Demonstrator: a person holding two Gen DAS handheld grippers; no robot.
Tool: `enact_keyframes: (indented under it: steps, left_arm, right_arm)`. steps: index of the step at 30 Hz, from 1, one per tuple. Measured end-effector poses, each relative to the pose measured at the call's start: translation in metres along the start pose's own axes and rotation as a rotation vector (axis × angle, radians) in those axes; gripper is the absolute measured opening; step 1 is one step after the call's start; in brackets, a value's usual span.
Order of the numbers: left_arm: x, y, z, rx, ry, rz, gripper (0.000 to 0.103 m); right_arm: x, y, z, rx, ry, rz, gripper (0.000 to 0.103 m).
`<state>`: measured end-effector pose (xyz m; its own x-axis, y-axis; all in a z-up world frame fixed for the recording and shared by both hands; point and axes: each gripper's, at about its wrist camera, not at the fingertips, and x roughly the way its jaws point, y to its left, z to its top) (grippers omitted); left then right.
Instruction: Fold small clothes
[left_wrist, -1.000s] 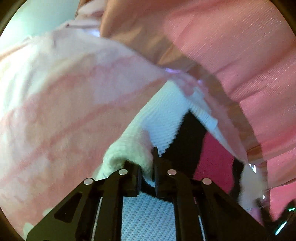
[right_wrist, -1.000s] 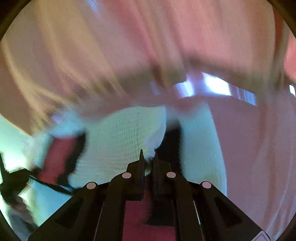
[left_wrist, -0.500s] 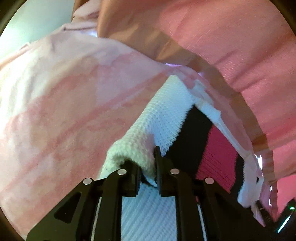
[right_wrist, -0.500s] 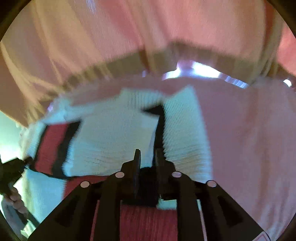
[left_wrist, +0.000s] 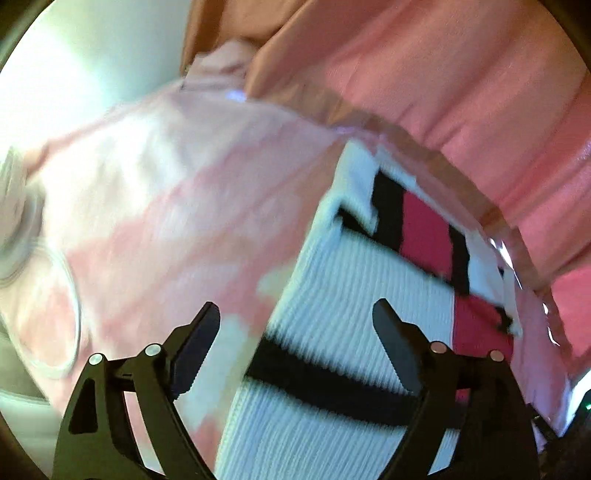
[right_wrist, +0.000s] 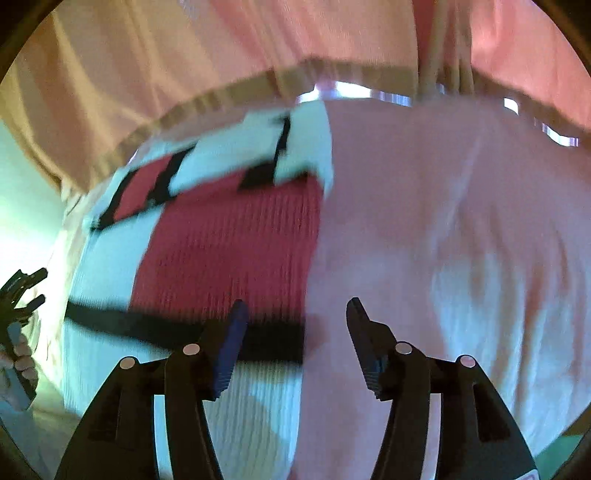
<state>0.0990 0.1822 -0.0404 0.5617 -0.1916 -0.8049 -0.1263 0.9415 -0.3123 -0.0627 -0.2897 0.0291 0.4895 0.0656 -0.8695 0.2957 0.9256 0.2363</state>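
Both grippers stand with fingers apart, clamped on nothing. Left gripper (left_wrist: 295, 317) hovers above a knit sweater (left_wrist: 351, 280), white with black and red blocks, lying folded on a pink blotched cloth (left_wrist: 177, 192). Right gripper (right_wrist: 293, 314) hangs over the sweater's right edge (right_wrist: 229, 243), where red knit meets the cloth (right_wrist: 443, 229). Pink curtain (left_wrist: 461, 85) hangs behind. Views are blurred.

- I'm looking at what seems a home: pink curtains (left_wrist: 461, 74) are hanging behind.
- A pink cloth (right_wrist: 443, 221) is covering the surface under a knit (left_wrist: 351, 295).
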Motion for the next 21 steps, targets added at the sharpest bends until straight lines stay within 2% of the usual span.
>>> enact_keyframes:
  steps: [3, 7, 10, 11, 13, 15, 16, 18, 19, 20, 21]
  left_arm:
    - [-0.003, 0.016, -0.035, -0.016, 0.059, 0.005, 0.082]
    - [-0.009, 0.022, -0.075, 0.01, 0.111, -0.017, 0.082]
    - [-0.003, 0.028, -0.097, -0.038, 0.186, -0.077, 0.082]
    - [-0.008, 0.025, -0.1, -0.018, 0.155, -0.063, 0.083]
    - [-0.007, 0.02, -0.104, 0.006, 0.182, -0.06, 0.083]
    - [-0.008, 0.019, -0.107, 0.008, 0.176, -0.059, 0.082]
    - [-0.008, 0.017, -0.108, 0.014, 0.173, -0.059, 0.08]
    - [-0.006, 0.014, -0.109, 0.022, 0.175, -0.074, 0.066]
    - [-0.006, 0.014, -0.109, 0.024, 0.175, -0.085, 0.05]
    - [-0.006, 0.014, -0.109, 0.024, 0.183, -0.098, 0.033]
    - [-0.006, 0.015, -0.11, 0.02, 0.19, -0.103, 0.028]
  right_arm:
    - [0.003, -0.001, -0.051, 0.036, 0.049, 0.035, 0.056]
    - [0.004, -0.004, -0.095, 0.103, 0.102, 0.093, 0.057]
    - [-0.002, -0.001, -0.108, 0.107, 0.083, 0.12, 0.058]
    - [-0.002, 0.0, -0.11, 0.111, 0.084, 0.139, 0.058]
    - [-0.002, 0.002, -0.113, 0.119, 0.075, 0.159, 0.059]
    - [0.0, 0.008, -0.112, 0.11, 0.067, 0.182, 0.059]
    - [0.002, 0.01, -0.111, 0.109, 0.065, 0.196, 0.059]
    - [0.004, 0.014, -0.11, 0.111, 0.047, 0.203, 0.059]
    - [0.004, 0.015, -0.11, 0.103, 0.036, 0.201, 0.049]
    - [0.005, 0.018, -0.11, 0.09, 0.03, 0.2, 0.031]
    - [0.007, 0.019, -0.11, 0.08, 0.038, 0.206, 0.008]
